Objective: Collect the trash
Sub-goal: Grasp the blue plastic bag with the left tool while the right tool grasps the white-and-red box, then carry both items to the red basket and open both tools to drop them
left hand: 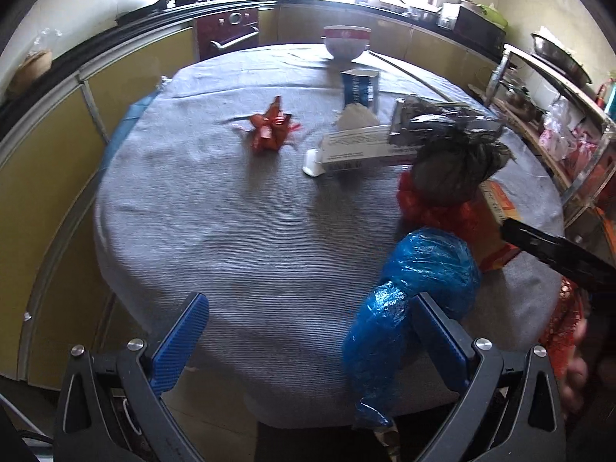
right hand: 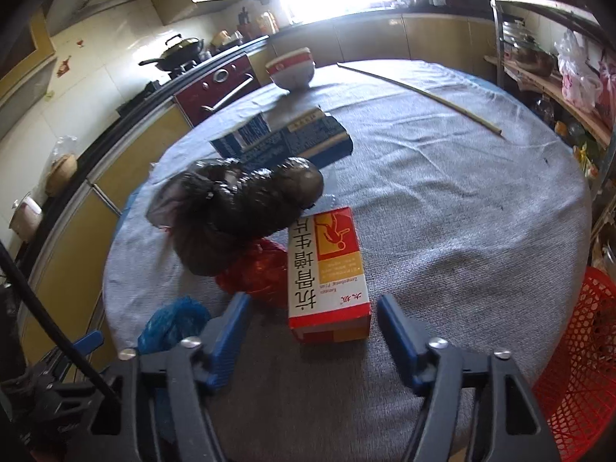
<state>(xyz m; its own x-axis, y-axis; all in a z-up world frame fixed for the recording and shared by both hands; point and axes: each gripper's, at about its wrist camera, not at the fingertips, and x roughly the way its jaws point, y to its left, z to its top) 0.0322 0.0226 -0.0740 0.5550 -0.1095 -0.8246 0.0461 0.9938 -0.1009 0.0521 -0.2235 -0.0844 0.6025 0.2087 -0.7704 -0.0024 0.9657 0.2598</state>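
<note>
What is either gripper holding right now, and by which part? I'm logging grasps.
Nothing is held. The left gripper stands open beside the blue bag; the right gripper is open, its fingers apart from the red-and-white box.

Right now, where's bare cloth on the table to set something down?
Free: the wide stretch right of the medicine box, below the stick; also the near-left cloth in front of the red wrapper. Crowded: black bag, red bag, blue bag.

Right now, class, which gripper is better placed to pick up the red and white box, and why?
Right. The right gripper is open with the red and white box lined up just ahead of its fingers. The left gripper is open over bare cloth beside the blue bag.
</note>
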